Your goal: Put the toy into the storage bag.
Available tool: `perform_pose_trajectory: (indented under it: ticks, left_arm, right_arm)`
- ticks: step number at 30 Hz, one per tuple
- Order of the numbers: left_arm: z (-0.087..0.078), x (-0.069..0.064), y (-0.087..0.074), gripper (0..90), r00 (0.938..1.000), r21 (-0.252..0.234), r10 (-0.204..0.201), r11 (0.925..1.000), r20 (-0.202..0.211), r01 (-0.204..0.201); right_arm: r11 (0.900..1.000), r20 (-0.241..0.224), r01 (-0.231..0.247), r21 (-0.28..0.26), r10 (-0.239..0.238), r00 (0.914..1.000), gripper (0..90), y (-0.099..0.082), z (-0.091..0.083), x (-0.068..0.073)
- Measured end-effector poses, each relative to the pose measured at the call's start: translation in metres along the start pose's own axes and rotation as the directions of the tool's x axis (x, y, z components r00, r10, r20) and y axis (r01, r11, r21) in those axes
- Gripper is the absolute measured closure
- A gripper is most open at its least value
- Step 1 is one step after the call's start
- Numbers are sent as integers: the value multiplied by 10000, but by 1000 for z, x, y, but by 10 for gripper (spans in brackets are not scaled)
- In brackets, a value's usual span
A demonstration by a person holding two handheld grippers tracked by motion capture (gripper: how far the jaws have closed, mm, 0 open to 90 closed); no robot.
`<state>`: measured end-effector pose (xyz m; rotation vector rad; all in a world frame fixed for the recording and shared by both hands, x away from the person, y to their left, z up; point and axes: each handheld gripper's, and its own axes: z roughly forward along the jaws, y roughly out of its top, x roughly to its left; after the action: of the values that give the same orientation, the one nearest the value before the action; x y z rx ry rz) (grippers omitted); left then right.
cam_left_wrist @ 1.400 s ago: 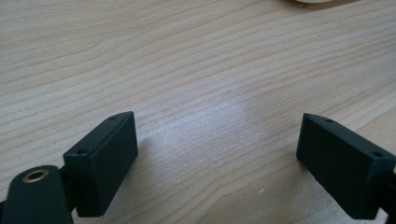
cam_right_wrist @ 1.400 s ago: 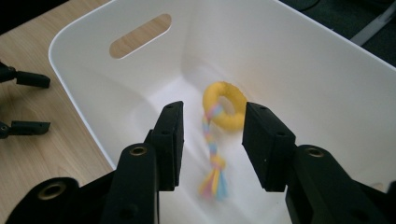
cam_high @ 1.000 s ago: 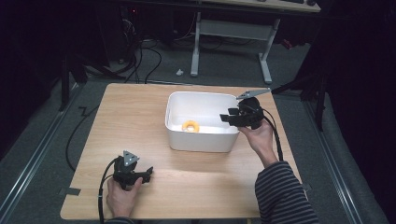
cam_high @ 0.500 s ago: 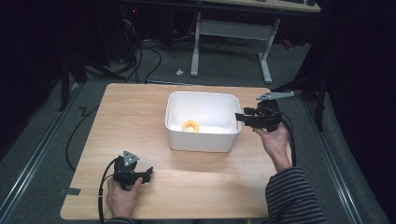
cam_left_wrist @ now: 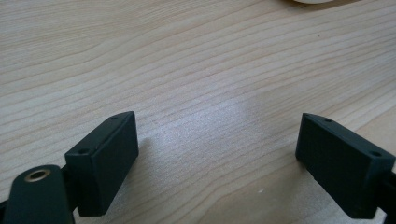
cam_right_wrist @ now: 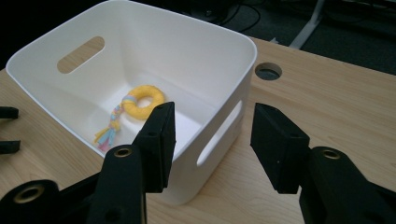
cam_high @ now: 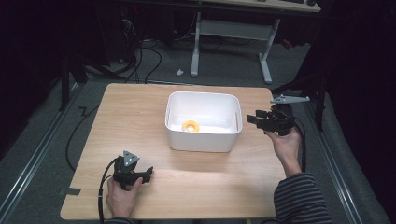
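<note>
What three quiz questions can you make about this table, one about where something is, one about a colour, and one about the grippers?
1. Where is the ring toy?
A. Inside the white bin
B. On the table beside the bin
C. In the right gripper

2. What colour is the ring?
A. Blue
B. Yellow
C. Black

3. How is the right gripper?
A. Shut on the ring
B. Shut on the bin's rim
C. Open, holding nothing

Answers:
1. A, the ring lies on the bin's floor in the high view and the right gripper view.
2. B, the ring is yellow, with a pastel braided tail.
3. C, its jaws stand apart, with only the bin's near corner behind them.
</note>
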<state>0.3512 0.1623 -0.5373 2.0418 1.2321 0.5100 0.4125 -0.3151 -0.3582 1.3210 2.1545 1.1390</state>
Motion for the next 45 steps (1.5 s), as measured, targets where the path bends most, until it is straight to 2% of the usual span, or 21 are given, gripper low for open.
perform_pose_trajectory:
  ticks: [6,11,13,20,28,32,45]
  left_arm:
    - [0,0,0,138,10000,5,-5,10000,-3,5]
    - [0,0,0,138,10000,2,-4,10000,-3,4]
    - [0,0,0,139,10000,0,2,10000,-1,-2]
    - [0,0,0,140,10000,0,2,10000,3,-2]
    - [0,0,0,140,10000,-2,1,10000,3,-1]
    - [0,0,0,140,10000,-4,-2,10000,9,2]
    - [0,0,0,141,10000,-3,-4,10000,8,4]
  right_arm:
    - [9996,52,98,-247,-96,9999,500,-3,-17,-4]
    - [9994,276,197,-299,-189,9994,488,-8,-27,-4]
    - [9983,209,136,-558,-124,9997,487,-13,-35,-5]
    - [9987,236,17,-511,-5,9997,487,-30,-45,-9]
    - [9985,298,-68,-545,84,9995,485,-39,-57,-11]
    - [9984,73,-133,-541,137,9999,489,-41,-65,-9]
    - [9983,-115,253,-523,-260,9996,487,-50,-74,12]
